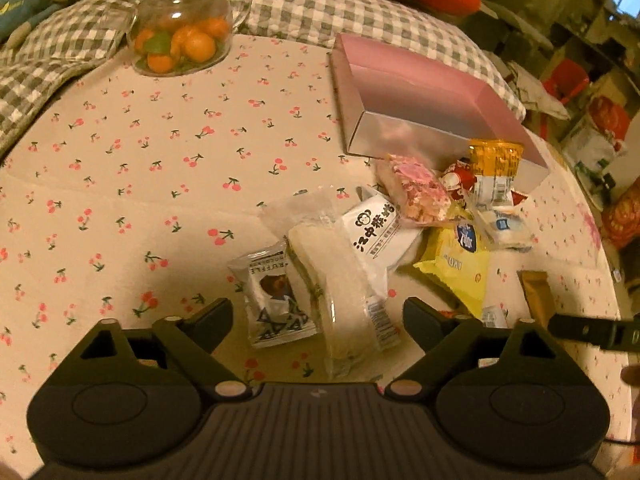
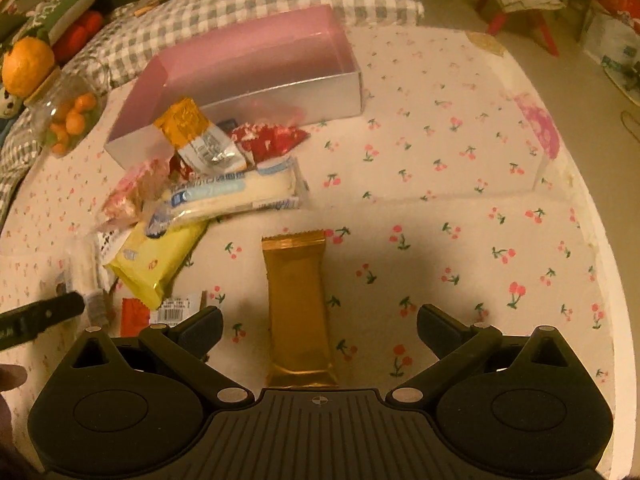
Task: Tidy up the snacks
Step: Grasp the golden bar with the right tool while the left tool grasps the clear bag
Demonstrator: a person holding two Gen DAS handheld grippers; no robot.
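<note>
the task looked barely begun: the shallow pink cardboard box with silvery outer walls (image 2: 256,60) sat empty on the cherry-print tablecloth (image 1: 160,168), its pink floor bare in both views, and every snack lay outside it.

most packets were heaped just in front of the box's near wall. on top leaned a gold-and-clear wrapped bar (image 2: 196,136), touching the box; beside it lay a red-and-white packet (image 2: 268,138), a pink-speckled nougat piece in clear wrap (image 1: 416,190), a long white bar in a clear-and-blue wrapper (image 2: 232,196), a yellow pouch (image 2: 156,260), a white packet with black characters (image 1: 376,232), a pale sandwich-like cake in clear film (image 1: 336,284) and a small silver truffle sachet (image 1: 276,300). a plain gold foil bar (image 2: 298,308) lay apart from the heap, alone on the cloth.

the left gripper (image 1: 318,318) stood wide, straddling the cake and sachet without pressing either. the right gripper (image 2: 320,328) was also spread wide, the gold bar lying between its fingers, untouched.

the only other container, a round glass jar with a cork lid (image 1: 182,28), stood well apart and held small orange fruits with some green pieces.

so all sorting into the box appeared still to do.
</note>
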